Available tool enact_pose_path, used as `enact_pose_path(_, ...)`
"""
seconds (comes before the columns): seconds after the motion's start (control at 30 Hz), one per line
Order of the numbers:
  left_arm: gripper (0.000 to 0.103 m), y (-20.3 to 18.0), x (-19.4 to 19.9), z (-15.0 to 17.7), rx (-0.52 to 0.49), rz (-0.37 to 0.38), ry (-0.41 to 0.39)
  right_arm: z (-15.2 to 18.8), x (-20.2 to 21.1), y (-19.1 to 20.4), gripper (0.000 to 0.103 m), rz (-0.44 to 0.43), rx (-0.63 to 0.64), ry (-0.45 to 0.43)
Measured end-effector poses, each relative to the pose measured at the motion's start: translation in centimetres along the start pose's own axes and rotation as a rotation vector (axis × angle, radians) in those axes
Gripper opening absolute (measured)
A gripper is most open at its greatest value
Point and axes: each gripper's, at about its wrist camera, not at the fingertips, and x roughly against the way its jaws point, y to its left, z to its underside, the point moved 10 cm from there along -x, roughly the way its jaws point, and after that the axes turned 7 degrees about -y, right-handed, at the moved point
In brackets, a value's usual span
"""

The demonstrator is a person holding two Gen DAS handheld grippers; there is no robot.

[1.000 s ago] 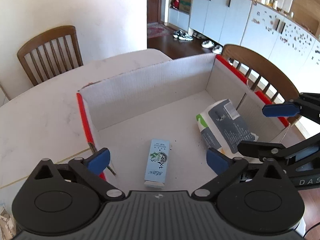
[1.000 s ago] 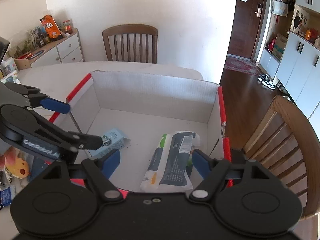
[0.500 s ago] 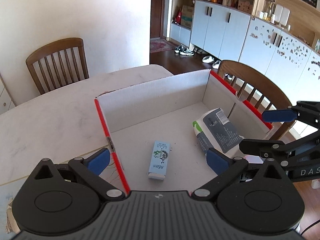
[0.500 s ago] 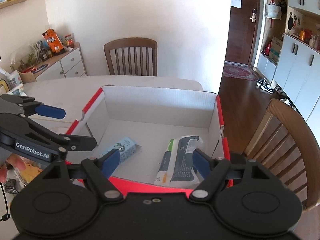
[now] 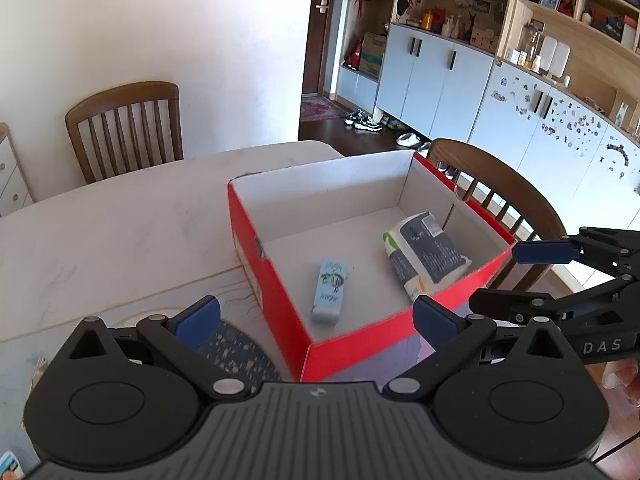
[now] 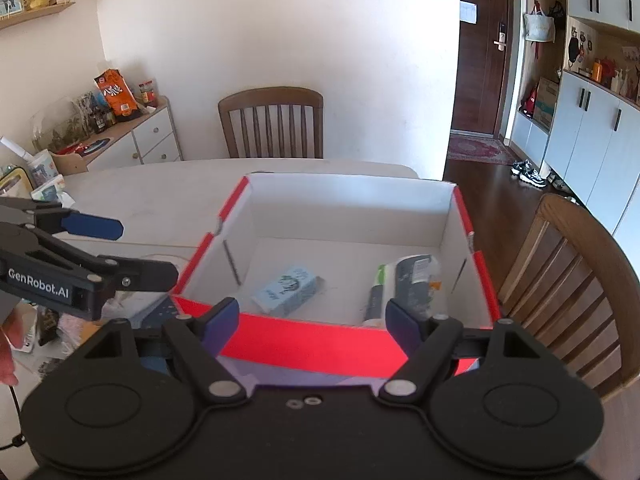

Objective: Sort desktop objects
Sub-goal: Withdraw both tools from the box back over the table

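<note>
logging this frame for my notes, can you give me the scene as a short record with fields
container: red box, open top, white inside, on the table
inside box: light blue carton lying flat; white and grey packet lying nearer the right wall
left tool: open, holding nothing, in front of the box's near corner
right tool: open, holding nothing, in front of the box's near wall
beside box: dark blue patterned item on the table, left of the box
chairs: wooden chair beyond the table; another on the right

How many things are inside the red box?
2. A small blue carton lies near the middle of the box floor, and a white-and-grey pack lies by the right wall. The near wall may hide more.
</note>
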Motion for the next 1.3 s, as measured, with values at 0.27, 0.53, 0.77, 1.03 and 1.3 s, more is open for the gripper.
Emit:
enact_pose_path(0.27, 0.103, 2.6, 3.5, 1.8, 0.009, -0.043, -0.035, 0.8, 1.0, 3.9, 0.081, -0.017, -0.018, -0.012)
enact_pose_path(0.53, 0.103, 5.8, 6.7, 3.6, 0.036, -0.075, -0.048, 1.7, 1.7, 8.0, 0.081, -0.025, -0.016, -0.017)
enact_pose_path(0.77, 0.103, 8.0, 8.8, 5.2, 0.072, -0.092, -0.061, 2.2, 2.2, 11.4, 0.081, -0.022, -0.007, -0.023)
enact_pose_path(1.03, 0.103, 11.9, 11.1, 8.0, 0.096, -0.143, -0.058, 4.0, 2.4, 16.3, 0.081, -0.047, 0.039, -0.001)
enact_pose_path(1.3, 0.103, 17.0, 13.6, 10.5, 0.158, -0.215, -0.062, 6.3, 2.1, 19.9, 0.081, -0.053, 0.026, 0.045)
